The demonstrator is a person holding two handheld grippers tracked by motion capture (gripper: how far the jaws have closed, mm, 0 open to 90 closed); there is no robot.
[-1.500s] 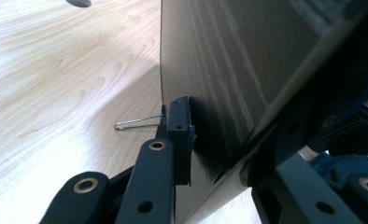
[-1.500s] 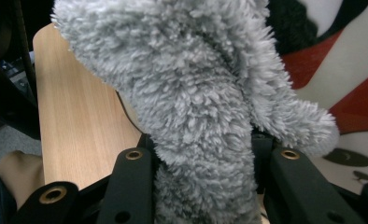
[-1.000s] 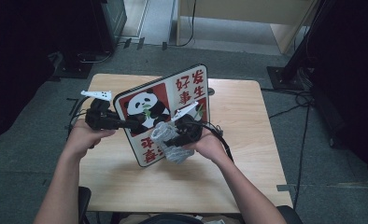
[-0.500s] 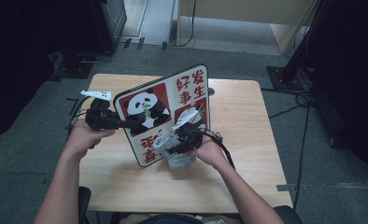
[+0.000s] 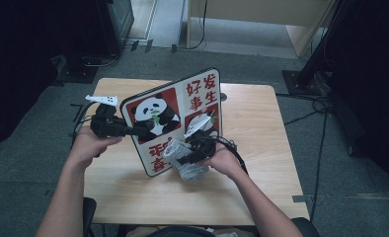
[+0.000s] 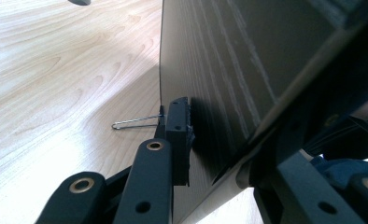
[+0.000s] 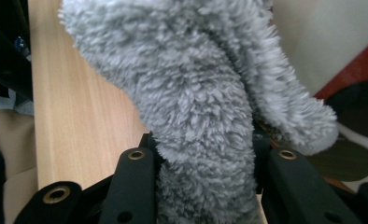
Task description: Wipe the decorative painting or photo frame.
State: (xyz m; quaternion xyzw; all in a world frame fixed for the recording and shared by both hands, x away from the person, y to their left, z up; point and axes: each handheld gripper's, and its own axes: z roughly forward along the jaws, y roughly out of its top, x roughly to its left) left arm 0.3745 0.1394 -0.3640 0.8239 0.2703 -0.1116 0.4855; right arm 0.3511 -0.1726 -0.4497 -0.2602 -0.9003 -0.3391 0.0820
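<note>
A picture board with pandas and red characters stands tilted on the wooden table. My left gripper is shut on the board's left edge. In the left gripper view the pads pinch the board's dark back. My right gripper is shut on a grey fluffy cloth that rests against the board's lower front. In the right gripper view the cloth bulges up between the jaws, which have just been closing a little tighter on it.
A thin wire clip lies on the table behind the board. Black cables trail from the right hand over the table. A small dark object sits near the far table edge. Dark floor and equipment surround the table.
The right hand with the cloth has shifted slightly down and to the left along the board's front. The left hand and the board have stayed in place.
</note>
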